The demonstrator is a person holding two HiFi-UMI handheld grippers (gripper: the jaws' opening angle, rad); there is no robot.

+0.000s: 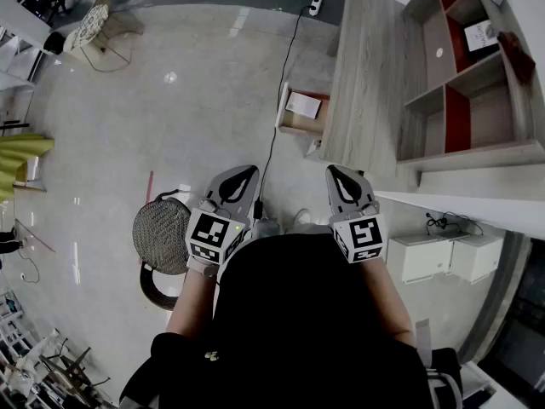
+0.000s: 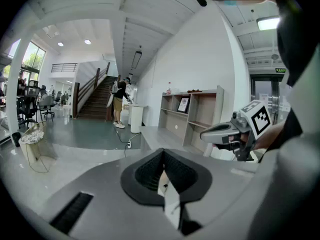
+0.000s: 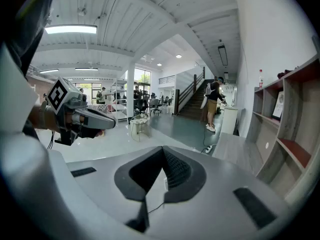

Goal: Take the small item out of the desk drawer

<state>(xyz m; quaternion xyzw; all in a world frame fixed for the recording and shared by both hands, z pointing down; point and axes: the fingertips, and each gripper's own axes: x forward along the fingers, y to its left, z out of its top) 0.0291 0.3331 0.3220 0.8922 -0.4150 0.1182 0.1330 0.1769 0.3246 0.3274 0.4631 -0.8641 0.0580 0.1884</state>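
From the head, looking steeply down: left tongs (image 1: 237, 182) and right tongs (image 1: 345, 182) held side by side over a pale floor (image 1: 170, 126), both tips pinched to a point and both empty. Ahead of them, well apart, a long wooden desk (image 1: 366, 75) with an open drawer (image 1: 298, 129) sticking out of the side toward the open floor. Lying flat inside that drawer, a small white thing (image 1: 302, 104), touched by neither tongs. Against the other side of the desk, a shelf (image 1: 464, 75) with red backs. Running over the floor past the drawer, a black cord (image 1: 285, 66). Just left of the left tongs, a round woven thing (image 1: 162, 235). From the left gripper view: the two dark pads pressed together, nothing between them. Off to the right, the right tongs held in a hand (image 2: 247, 141), with the shelf and desk behind. Farther back, stairs (image 2: 95, 96) and a person (image 2: 120, 104) standing near a white bin (image 2: 136, 118). Drawer not seen here. From the right gripper view: pads shut tight too, nothing gripped. Left tongs off to the left, desk top and shelf on the right, stairs and person far back.
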